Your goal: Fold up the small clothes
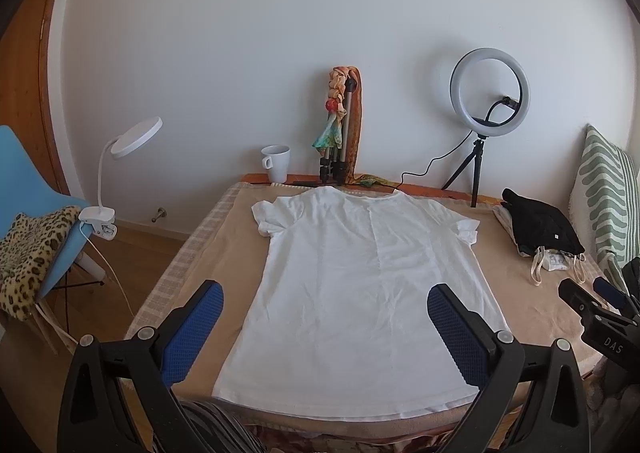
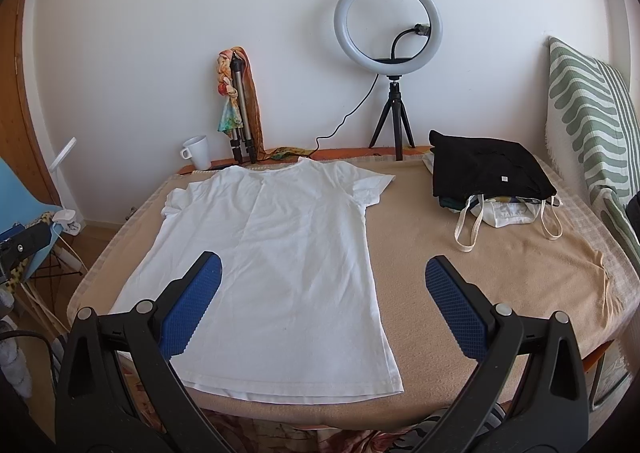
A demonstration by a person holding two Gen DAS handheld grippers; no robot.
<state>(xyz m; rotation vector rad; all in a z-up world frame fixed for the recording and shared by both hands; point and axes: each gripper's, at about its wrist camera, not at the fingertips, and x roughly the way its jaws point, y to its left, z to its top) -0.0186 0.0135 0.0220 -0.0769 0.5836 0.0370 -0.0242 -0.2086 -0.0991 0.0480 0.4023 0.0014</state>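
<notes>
A white T-shirt (image 1: 360, 277) lies flat and spread out on the beige-covered table (image 1: 216, 253), collar toward the wall and hem at the near edge. It also shows in the right wrist view (image 2: 272, 253). My left gripper (image 1: 326, 311) is open and empty, held above the shirt's lower part. My right gripper (image 2: 324, 281) is open and empty, above the shirt's lower right side and the bare cover. The right gripper also shows at the right edge of the left wrist view (image 1: 592, 301).
A stack of folded clothes with a black one on top (image 2: 484, 173) and a cloth bag (image 2: 504, 213) sits at the back right. A ring light (image 2: 388, 17), tripod with scarf (image 2: 240, 109) and white mug (image 2: 198, 152) line the wall. A blue chair (image 1: 32, 213) stands left.
</notes>
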